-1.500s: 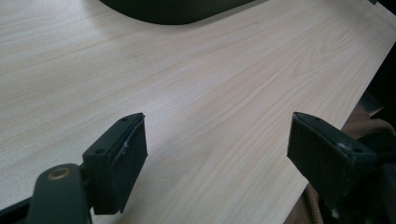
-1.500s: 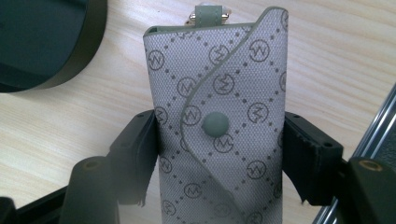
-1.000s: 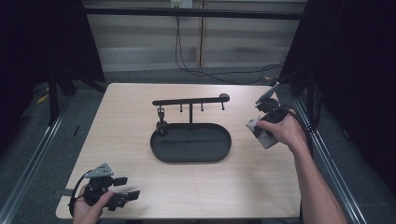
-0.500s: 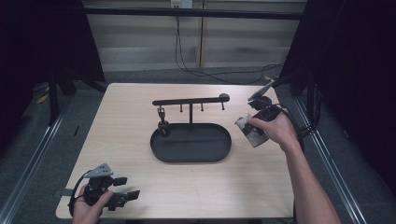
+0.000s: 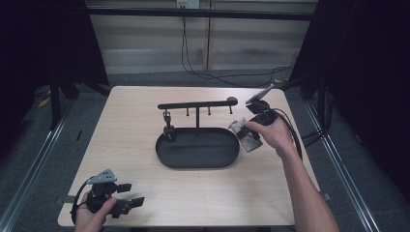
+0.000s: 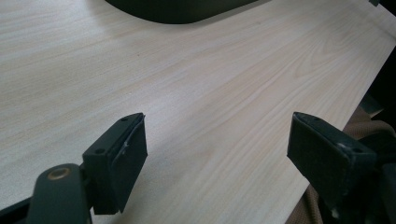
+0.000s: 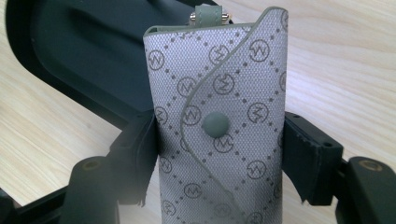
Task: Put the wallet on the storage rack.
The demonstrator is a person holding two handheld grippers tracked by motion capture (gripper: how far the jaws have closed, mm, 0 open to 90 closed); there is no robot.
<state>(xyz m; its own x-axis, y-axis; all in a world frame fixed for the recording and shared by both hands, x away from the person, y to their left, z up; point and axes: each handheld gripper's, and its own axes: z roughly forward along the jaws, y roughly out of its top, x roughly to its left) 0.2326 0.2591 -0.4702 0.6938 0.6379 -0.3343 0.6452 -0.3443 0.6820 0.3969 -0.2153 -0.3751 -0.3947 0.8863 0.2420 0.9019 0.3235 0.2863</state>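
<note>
1. Right gripper (image 7: 219, 154): its fingers (image 7: 137, 154) clamp both sides of a grey monogrammed key pouch (image 7: 219, 116), snap flap facing the camera, metal loop at its far end.
2. Beyond the pouch lies the black oval tray (image 5: 197, 151), its rim just ahead; the pouch is held above the tabletop (image 5: 135, 121) at the tray's right end.
3. Left gripper (image 6: 219, 154): fingers spread wide, empty, low over bare tabletop, well apart from the tray.
4. Judgement: carrying step; next likely calls for placing the pouch in the tray or hanging it on the hook stand (image 5: 197, 104).

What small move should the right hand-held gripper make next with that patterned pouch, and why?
Probably carry it a little further left over the black tray: the right hand-held gripper clamps the grey pouch just beside the tray's right rim, not yet over it.
</note>
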